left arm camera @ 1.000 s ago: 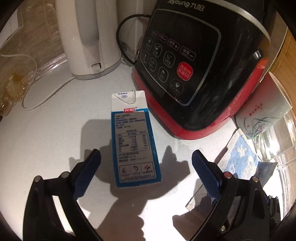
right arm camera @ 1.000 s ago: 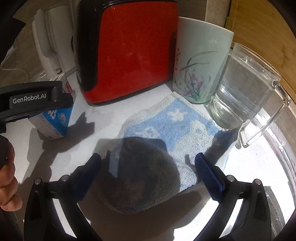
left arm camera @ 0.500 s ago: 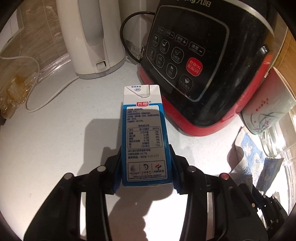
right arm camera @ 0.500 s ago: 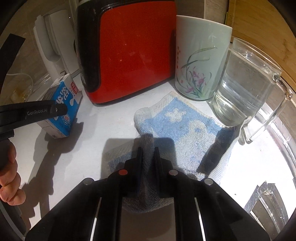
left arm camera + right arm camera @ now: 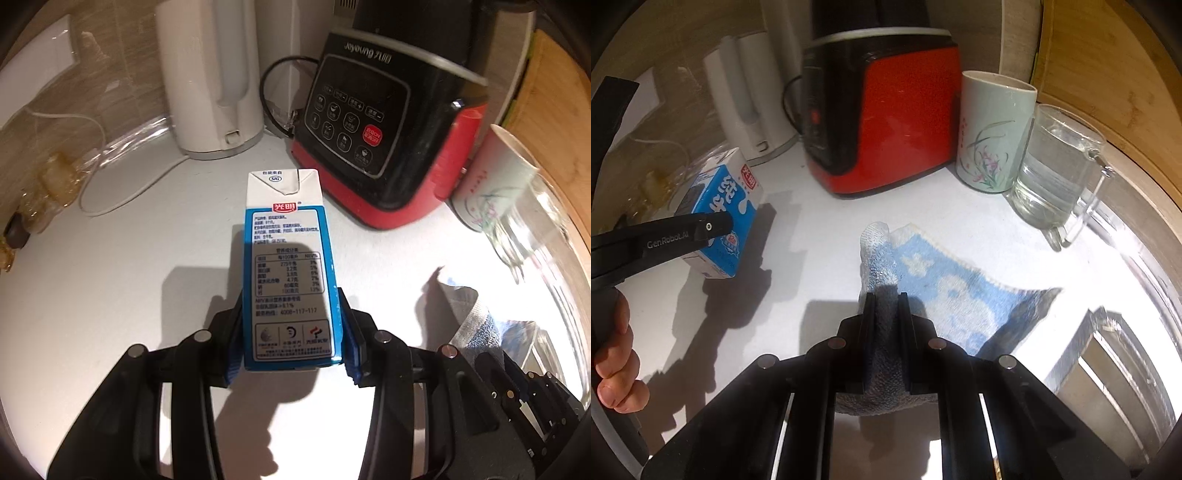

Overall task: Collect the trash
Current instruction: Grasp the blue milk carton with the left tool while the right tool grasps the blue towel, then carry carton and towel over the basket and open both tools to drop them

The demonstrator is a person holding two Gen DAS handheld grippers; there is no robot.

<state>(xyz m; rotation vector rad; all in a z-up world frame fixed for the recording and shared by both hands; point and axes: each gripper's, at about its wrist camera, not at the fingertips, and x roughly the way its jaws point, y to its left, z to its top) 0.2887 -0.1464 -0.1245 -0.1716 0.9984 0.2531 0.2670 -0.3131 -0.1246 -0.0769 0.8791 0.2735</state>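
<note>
A blue and white milk carton (image 5: 286, 266) is clamped between my left gripper's (image 5: 290, 332) blue pads and held above the white counter (image 5: 129, 295). The carton (image 5: 720, 210) also shows in the right wrist view, with the left gripper's black body (image 5: 661, 240) across it. My right gripper (image 5: 886, 306) is shut on a fold of a blue and white cloth (image 5: 942, 284), and the rest of the cloth trails on the counter. The cloth's edge (image 5: 469, 317) shows at the right of the left wrist view.
A red and black appliance (image 5: 384, 140) and a white kettle (image 5: 210, 77) stand at the back with cords. A flowered cup (image 5: 993, 133) and a glass mug of water (image 5: 1052, 173) stand right of the appliance. A wooden board (image 5: 1108, 55) leans behind them.
Both grippers closed, the left on the carton and the right on the cloth. Both have since risen, the carton lifting off the counter and the cloth pulling up.
</note>
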